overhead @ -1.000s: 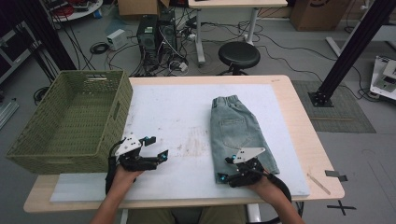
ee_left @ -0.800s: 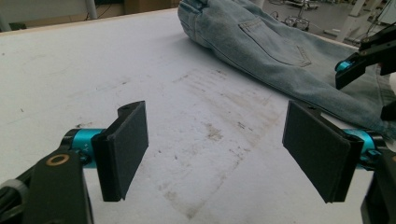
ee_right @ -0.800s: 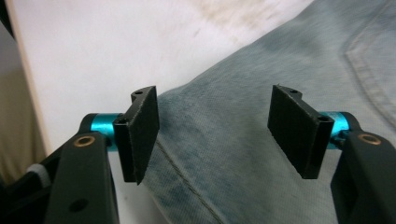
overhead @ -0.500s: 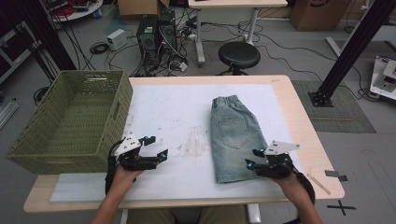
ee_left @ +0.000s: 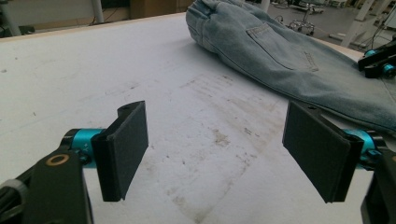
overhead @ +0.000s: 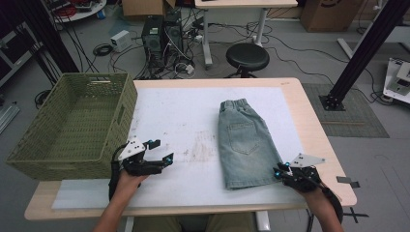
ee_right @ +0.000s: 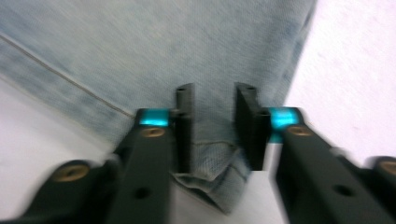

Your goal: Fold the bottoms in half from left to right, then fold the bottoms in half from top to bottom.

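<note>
A pair of light blue denim shorts [overhead: 246, 142] lies flat on the white mat [overhead: 183, 116], waistband away from me. My right gripper [overhead: 280, 171] is at the near right corner of the hem. In the right gripper view its jaws have just been closing. They stand narrow, with the hem corner of the shorts [ee_right: 163, 46] between them, slightly bunched, and a gap still shows beside each pad. My left gripper [overhead: 163, 151] rests on the mat left of the shorts. Its jaws stand wide open over bare mat [ee_left: 215, 154]. The shorts [ee_left: 289, 56] and the right gripper [ee_left: 378, 60] lie beyond them.
A green woven basket [overhead: 123, 104] with nothing in it stands on the table's left side, close behind my left hand. Beyond the far table edge stand a black stool [overhead: 247, 55], a computer tower [overhead: 162, 36] and loose cables on the floor.
My right hand has slid right along the shorts' hem, from over its middle to its right corner, and its jaws have narrowed. The left hand and the shorts have stayed put.
</note>
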{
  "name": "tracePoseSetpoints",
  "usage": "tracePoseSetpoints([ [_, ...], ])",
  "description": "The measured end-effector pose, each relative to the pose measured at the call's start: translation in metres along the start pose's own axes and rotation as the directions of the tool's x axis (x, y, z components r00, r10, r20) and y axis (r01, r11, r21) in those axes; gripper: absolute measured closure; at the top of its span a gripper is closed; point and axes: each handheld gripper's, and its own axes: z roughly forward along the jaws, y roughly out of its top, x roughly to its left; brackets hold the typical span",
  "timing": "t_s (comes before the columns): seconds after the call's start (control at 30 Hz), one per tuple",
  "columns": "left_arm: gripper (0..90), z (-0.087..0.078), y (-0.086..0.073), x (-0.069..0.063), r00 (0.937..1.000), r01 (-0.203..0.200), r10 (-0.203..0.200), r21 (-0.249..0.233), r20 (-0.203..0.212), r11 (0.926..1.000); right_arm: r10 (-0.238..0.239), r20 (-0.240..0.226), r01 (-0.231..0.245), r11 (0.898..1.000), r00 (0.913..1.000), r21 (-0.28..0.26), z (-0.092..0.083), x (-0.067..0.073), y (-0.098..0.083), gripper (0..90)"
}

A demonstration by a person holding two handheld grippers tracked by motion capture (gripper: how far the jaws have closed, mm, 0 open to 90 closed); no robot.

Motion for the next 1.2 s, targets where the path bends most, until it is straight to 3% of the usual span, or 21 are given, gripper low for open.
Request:
tracePoseSetpoints([
  [0.07, 22.5, 0.001, 0.000, 0.000, 1.0000, 0.003, -0.003, -0.003, 0.002, 1.0000, 0.036, -0.035, -0.037, 0.998, 0.9988, -0.053, -0.004, 0.001, 0.002, 53.7],
  [0.2, 22.1, 0.003, 0.002, 0.001, 0.9999, 0.016, -0.016, -0.007, 0.001, 0.9999, 0.060, -0.030, -0.064, 0.984, 0.9978, -0.168, -0.012, 0.001, 0.014, 40.9],
  [0.27, 22.0, 0.004, 0.004, 0.002, 0.9997, 0.025, -0.026, -0.014, -0.003, 0.9996, 0.068, -0.024, -0.071, 0.979, 0.9974, -0.189, -0.010, -0.001, 0.020, 37.8],
  [0.4, 22.0, 0.005, 0.011, 0.003, 0.9993, 0.034, -0.035, -0.054, -0.012, 0.9980, 0.088, 0.024, -0.083, 0.981, 0.9958, -0.178, -0.002, -0.006, 0.031, 21.5],
  [0.57, 21.9, 0.008, 0.021, 0.006, 0.9992, 0.038, -0.038, -0.056, -0.009, 0.9978, 0.090, 0.040, -0.082, 0.982, 0.9951, -0.173, 0.005, -0.009, 0.041, 21.1],
  [1.0, 21.9, 0.012, 0.024, 0.004, 0.9989, 0.046, -0.046, -0.044, 0.004, 0.9980, 0.079, 0.005, -0.076, 0.979, 0.9969, -0.188, 0.005, -0.011, 0.043, 21.1],
  [1.2, 21.8, 0.022, 0.035, 0.001, 0.9979, 0.057, -0.056, -0.034, 0.032, 0.9978, 0.078, 0.003, -0.077, 0.980, 0.9969, -0.183, 0.007, -0.012, 0.046, 21.1],
])
